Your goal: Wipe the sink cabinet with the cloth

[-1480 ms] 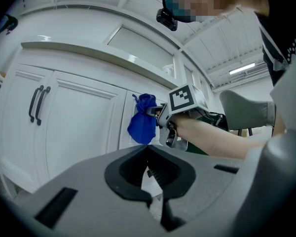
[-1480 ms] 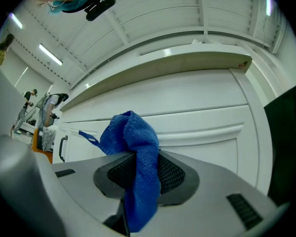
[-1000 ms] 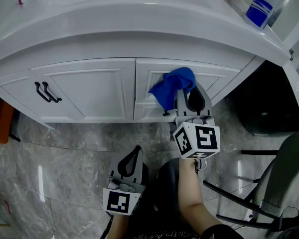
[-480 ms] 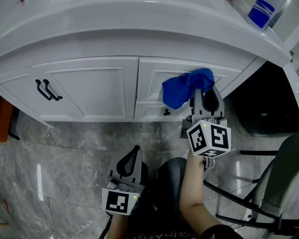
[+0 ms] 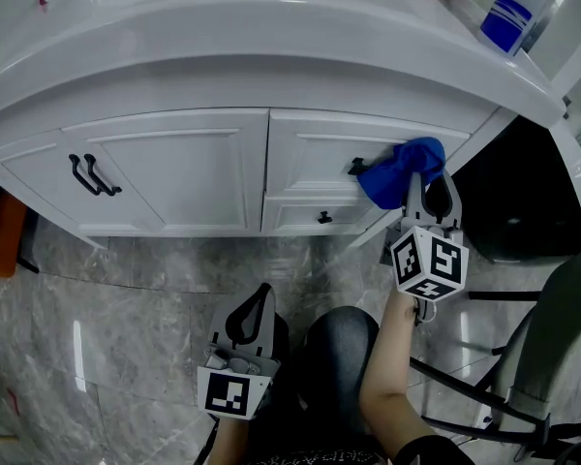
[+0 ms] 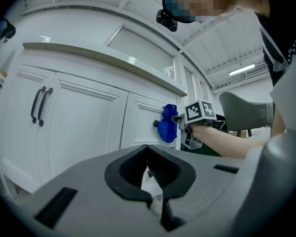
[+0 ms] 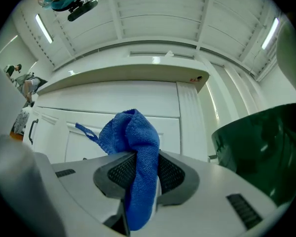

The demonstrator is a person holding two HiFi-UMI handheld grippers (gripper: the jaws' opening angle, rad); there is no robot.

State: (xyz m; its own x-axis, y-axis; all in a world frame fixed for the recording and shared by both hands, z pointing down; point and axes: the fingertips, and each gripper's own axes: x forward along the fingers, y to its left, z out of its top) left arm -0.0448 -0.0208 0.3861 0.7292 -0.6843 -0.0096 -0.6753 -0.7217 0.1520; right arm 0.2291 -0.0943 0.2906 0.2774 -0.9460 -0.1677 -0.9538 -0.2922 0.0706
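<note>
Wiping is the step in hand. Your right hand-held gripper point(image 5: 427, 190) is clamped on the blue cloth point(image 5: 401, 169), and its own view confirms the jaws closed on a fold of it, with the rest bunched above them. The cloth is pressed to the upper right part of the right door point(image 5: 320, 158) of the cabinet point(image 5: 174, 172), just beside that door's dark knob point(image 5: 355, 168).

Your left hand-held gripper point(image 5: 251, 325) hangs low over the floor point(image 5: 126, 298), well apart from the cabinet. Its jaws are together with nothing between them, so it takes no part in the work.

Judgement: the stroke sits near the right edge of the front. The left door point(image 5: 165, 168), its twin handles point(image 5: 92, 178) and the small drawer point(image 5: 315, 216) below the cloth carry no cloth contact at this moment, so much of the front likely remains to be covered.

The next move calls for a steady sideways or downward pass with the cloth flat on the panel. Keep the grip firm, since only one fold is held. Steer round the knob so the loose loop does not snag.
</note>
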